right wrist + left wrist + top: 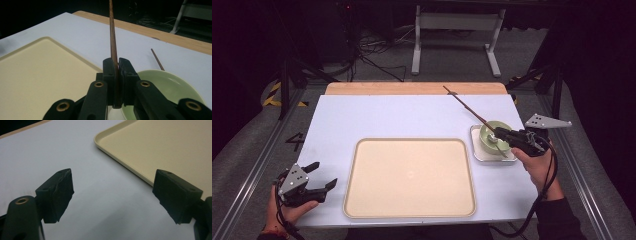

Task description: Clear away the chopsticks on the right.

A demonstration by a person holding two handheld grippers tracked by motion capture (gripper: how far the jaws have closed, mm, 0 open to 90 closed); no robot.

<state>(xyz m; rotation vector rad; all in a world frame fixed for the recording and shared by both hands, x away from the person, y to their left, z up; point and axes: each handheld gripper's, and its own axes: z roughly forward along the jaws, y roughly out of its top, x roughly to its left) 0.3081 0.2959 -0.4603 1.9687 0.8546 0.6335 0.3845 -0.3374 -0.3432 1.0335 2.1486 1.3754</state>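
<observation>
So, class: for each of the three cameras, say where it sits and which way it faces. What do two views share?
High view: above the person's side, looking forward and down; both forearms, left tongs, right tongs.
Left gripper view: rides the left tongs, open over the white table.
Right gripper view: rides the right tongs, shut on a wooden chopstick.
Shared: beige tray, green bowl.

Beige tray (409, 212), white tabletop (362, 115), metal stand (457, 37) behind
</observation>
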